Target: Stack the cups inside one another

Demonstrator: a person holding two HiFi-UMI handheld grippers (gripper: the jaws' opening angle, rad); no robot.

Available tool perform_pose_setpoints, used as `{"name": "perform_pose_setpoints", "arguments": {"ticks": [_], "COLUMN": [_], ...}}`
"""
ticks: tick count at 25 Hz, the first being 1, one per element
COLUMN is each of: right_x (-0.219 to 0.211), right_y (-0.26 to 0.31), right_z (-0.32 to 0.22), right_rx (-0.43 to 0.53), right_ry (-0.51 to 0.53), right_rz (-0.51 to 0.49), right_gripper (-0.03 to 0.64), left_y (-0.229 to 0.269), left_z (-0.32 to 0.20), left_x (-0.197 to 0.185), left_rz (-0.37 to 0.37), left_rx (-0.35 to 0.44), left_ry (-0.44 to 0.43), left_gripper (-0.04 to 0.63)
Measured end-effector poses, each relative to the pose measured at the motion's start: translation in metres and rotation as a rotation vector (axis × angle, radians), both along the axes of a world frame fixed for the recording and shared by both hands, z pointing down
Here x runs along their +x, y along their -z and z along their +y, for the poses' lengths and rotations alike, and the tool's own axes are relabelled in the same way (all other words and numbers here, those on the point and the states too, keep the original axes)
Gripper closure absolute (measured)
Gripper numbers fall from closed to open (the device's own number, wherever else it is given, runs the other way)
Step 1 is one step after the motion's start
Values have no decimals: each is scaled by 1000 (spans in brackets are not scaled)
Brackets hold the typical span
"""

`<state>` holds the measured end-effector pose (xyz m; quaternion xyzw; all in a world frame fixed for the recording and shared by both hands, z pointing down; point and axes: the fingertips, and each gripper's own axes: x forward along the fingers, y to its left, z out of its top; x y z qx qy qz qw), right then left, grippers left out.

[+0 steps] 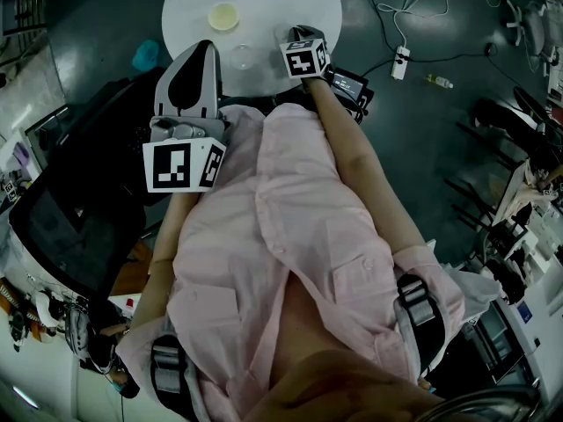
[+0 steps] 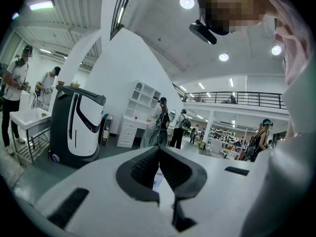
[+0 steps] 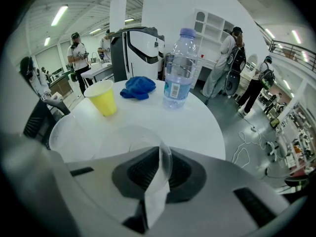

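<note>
Right gripper (image 3: 159, 154) pinching the rim wall of a clear cup (image 3: 129, 141) at the near side of the round white table (image 3: 197, 127).
Its jaws are clamping the thin plastic. Beyond, a yellow cup (image 3: 102, 98) is standing upright, apart from the clear one, with a blue cloth (image 3: 138, 88) and water bottle (image 3: 180, 70) behind. The left gripper (image 2: 159, 154) is pointing out level, jaws together on nothing.

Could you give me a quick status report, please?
Left claw shut, empty. Right claw shut on rim of clear cup. Yellow cup stands apart, unstacked. Bottle and cloth behind, not blocking.
</note>
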<state>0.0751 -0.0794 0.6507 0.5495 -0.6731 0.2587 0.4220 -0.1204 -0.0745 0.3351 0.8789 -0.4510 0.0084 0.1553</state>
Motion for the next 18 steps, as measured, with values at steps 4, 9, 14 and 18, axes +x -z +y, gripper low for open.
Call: {"name": "perform_pose_setpoints", "arguments": {"ticks": [4, 9, 14, 18], "right_x": [0, -1, -4, -7], "right_y": [0, 4, 26, 48], "right_z": [0, -3, -16, -27], "right_rx": [0, 21, 95, 166], "right_ry": [1, -1, -24, -69], "right_rz": [1, -2, -48, -120], "right_gripper": [574, 580, 581, 581], "left_y": [0, -1, -2, -2], "left_z": [-1, 0, 0, 0], "left_x": [0, -2, -2, -1], "left_rz": [2, 3, 4, 4], "left_rx": [-2, -2, -4, -3], "left_ry": [3, 4, 6, 4], "left_gripper": [577, 577, 577, 577]}}
